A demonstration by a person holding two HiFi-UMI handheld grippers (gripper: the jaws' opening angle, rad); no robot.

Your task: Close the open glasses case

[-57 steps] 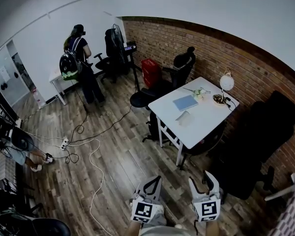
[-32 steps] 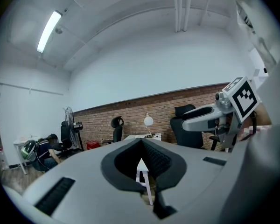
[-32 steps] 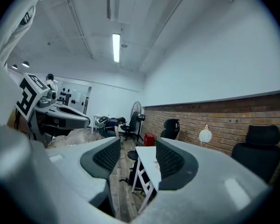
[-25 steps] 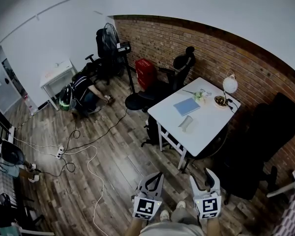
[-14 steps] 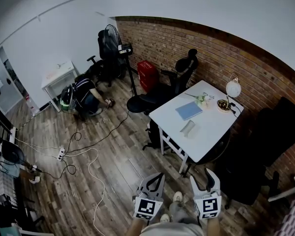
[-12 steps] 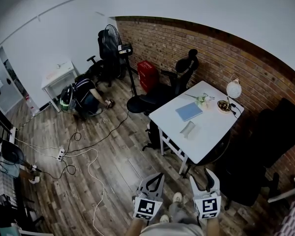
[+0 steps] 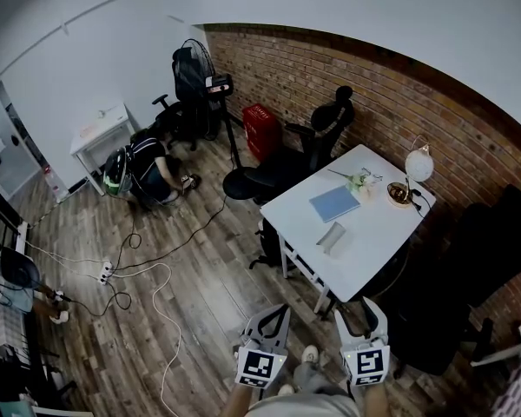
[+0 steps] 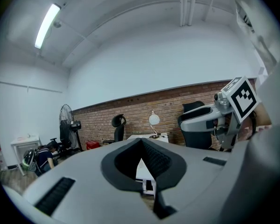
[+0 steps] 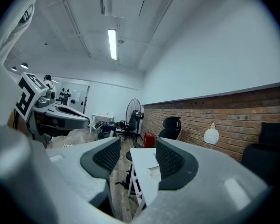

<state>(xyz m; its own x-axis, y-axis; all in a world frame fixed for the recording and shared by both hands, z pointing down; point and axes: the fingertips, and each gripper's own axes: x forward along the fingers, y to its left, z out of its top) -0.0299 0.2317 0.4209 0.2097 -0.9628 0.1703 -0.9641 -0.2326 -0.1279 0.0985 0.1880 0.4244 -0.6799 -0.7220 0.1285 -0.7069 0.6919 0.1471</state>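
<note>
Resting on table, case beyond fingers

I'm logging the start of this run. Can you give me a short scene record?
case: glasses case on table, near notebook; too small to tell if open
left gripper: jaws together, empty, short of the table
right gripper: jaws apart, empty, short of the table
other: lamp at the table's wall end; person crouched on the floor
</note>
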